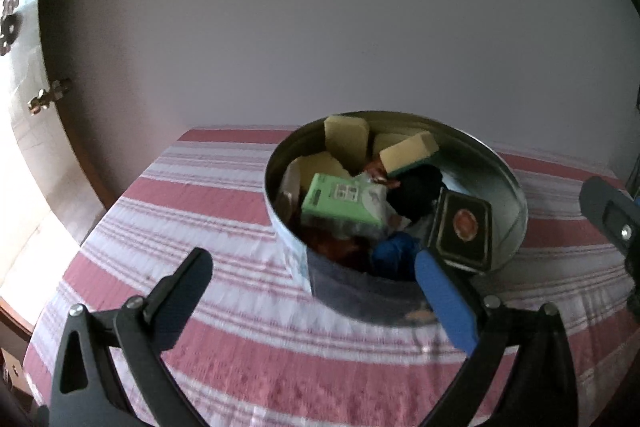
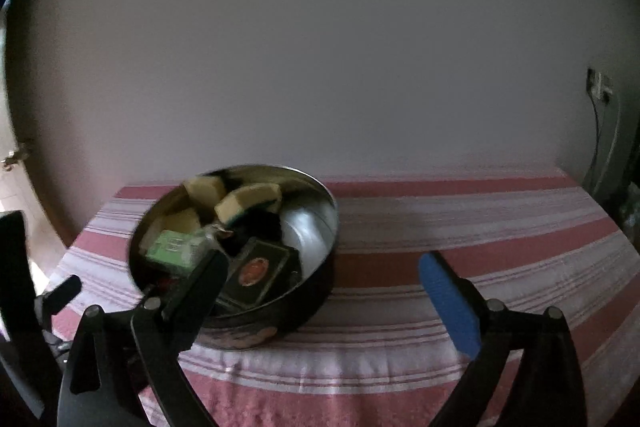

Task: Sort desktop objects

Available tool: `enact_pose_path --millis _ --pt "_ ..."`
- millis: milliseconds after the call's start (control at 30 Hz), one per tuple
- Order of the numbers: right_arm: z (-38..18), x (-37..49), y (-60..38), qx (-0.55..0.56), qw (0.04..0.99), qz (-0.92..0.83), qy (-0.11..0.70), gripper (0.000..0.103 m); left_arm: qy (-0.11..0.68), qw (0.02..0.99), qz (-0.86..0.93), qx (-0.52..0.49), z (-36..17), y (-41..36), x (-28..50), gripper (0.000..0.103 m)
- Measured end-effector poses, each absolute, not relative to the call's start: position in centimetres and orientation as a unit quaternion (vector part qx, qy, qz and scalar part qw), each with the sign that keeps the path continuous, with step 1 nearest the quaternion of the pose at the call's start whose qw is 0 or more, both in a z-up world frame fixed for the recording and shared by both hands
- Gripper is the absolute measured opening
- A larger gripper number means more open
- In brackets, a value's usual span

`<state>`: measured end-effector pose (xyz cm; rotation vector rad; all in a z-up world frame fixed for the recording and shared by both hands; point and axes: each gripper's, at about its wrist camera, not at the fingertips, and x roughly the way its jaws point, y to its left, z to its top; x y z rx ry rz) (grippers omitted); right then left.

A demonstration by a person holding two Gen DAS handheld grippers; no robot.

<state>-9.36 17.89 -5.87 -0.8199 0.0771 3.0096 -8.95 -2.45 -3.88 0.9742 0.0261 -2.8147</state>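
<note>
Sitting on a red-and-white striped cloth (image 1: 224, 355) that covers the table, a round metal tin (image 1: 508, 215) holds a heap of small things: yellow sponges (image 1: 346, 139), one with a green backing, a pale green box (image 1: 340, 203), a black box (image 1: 464, 227) with a reddish round emblem, something black and soft, and a blue lump (image 1: 394, 251) at the near rim. From the left wrist the tin lies just beyond the fingers, right of centre; the left gripper (image 1: 316, 279) stands wide apart with nothing between its fingers, its blue pad overlapping the tin's near right rim in the picture. That view alone shows the blue lump, a brass door hinge (image 1: 50, 97) at far left, and part of the right gripper (image 1: 612, 215) at the right edge. From the right wrist the tin (image 2: 320, 211) sits to the left, and bare cloth (image 2: 460, 211) fills the space to the right; only here are a wall socket (image 2: 598, 85) and its cable seen. The right gripper (image 2: 324, 279) is spread wide and empty, its dark left finger (image 2: 200, 287) hiding the tin's near edge and part of the green box (image 2: 172, 247).
</note>
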Motion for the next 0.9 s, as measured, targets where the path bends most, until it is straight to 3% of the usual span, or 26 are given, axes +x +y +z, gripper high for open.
enact_pose_path --millis 700,900 --pt "-3.4 -0.7 19.7 -0.155 0.024 0.988 0.019 0.099 -0.064 0.13 -0.944 0.296 -1.8 1.3 -2.9 0.103" --pt "-3.3 -0.4 19.8 -0.154 0.022 0.988 0.023 0.099 -0.051 0.114 -0.945 0.303 -1.8 0.9 -2.6 0.103"
